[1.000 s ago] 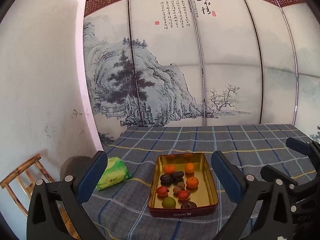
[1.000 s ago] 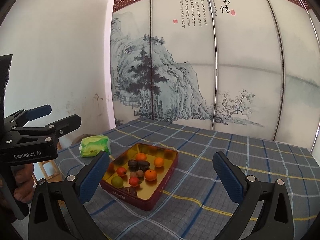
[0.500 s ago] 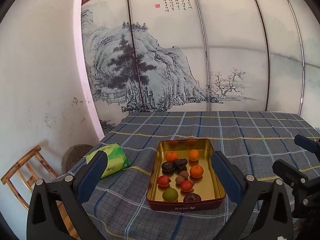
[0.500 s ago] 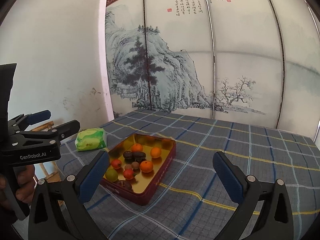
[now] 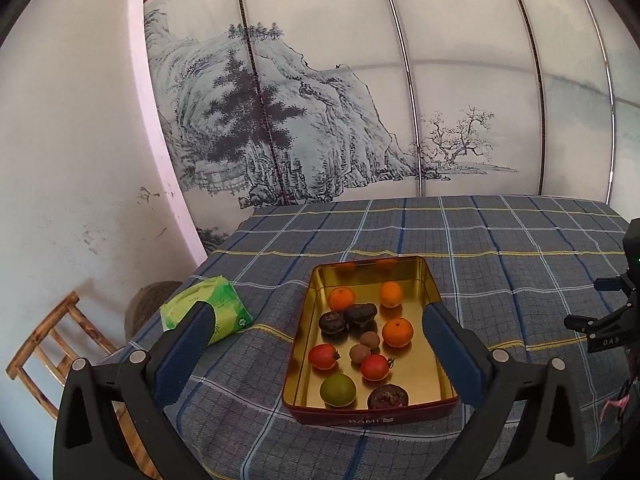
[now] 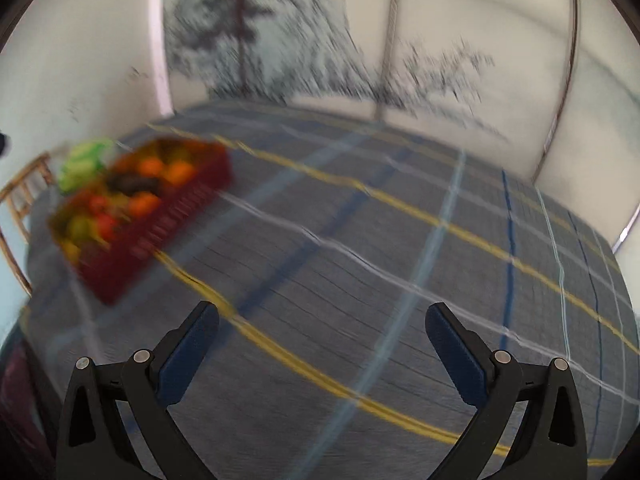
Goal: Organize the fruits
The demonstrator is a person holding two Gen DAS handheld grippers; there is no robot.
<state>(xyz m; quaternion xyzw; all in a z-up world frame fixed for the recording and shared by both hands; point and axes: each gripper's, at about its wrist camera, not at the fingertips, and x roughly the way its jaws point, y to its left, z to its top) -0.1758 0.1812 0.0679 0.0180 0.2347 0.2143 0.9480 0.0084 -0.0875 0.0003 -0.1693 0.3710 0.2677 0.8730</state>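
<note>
Left wrist view — left gripper [image 5: 316, 344] spread wide over fruit tin [image 5: 436, 300].

Left wrist view: sharp, evenly lit by soft daylight; faint shadows only. The gold interior of the tin [image 5: 424, 280] shows mild glare and reflections. Fisheye distortion bows the screen panels [image 5: 400, 80]; the corners vignette to black.

Right wrist view: heavy motion blur. The tablecloth [image 6: 400, 260] lines streak, and the tin's contents are probably indistinguishable.
</note>
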